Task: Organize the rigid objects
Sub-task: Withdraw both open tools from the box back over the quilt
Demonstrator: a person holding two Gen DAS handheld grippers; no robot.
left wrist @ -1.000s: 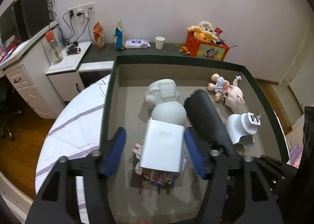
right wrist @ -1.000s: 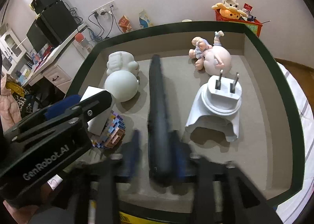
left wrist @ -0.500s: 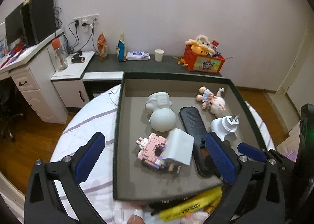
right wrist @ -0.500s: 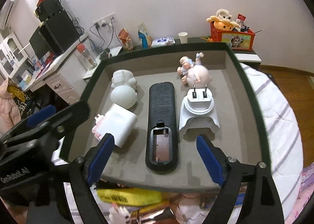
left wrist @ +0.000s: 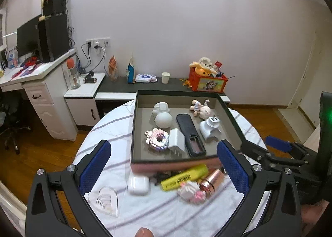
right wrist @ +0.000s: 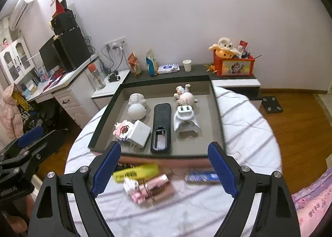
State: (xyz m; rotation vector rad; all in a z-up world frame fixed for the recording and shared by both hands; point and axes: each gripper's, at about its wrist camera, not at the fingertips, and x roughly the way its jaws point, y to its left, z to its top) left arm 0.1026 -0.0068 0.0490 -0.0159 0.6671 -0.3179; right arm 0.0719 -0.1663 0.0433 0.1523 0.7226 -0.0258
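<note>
A dark-rimmed grey tray (left wrist: 134, 133) (right wrist: 103, 122) on the round table holds a black remote (left wrist: 189, 133) (right wrist: 161, 125), a white charger block (left wrist: 176, 142) (right wrist: 139, 133), a pink brick toy (left wrist: 156, 140) (right wrist: 122, 130), a white plug adapter (left wrist: 210, 127) (right wrist: 185, 119), a white ball (left wrist: 164, 120), a white figurine (left wrist: 161, 108) and a pig doll (left wrist: 200, 108) (right wrist: 184, 96). My left gripper (left wrist: 164, 167) and right gripper (right wrist: 165, 170) are open and empty, held above the table in front of the tray.
Loose on the striped tablecloth before the tray: a yellow tube (left wrist: 184, 176) (right wrist: 136, 172), a rose-gold cylinder (left wrist: 211, 180) (right wrist: 156, 187), a white earbud case (left wrist: 138, 182), a clear heart shape (left wrist: 104, 198), a pink-white toy (left wrist: 191, 192), a blue box (right wrist: 202, 176). A desk stands left.
Both grippers opened, letting go of the charger block and the remote inside the tray, then pulled back and up. The loose items in front of the tray came into view.
</note>
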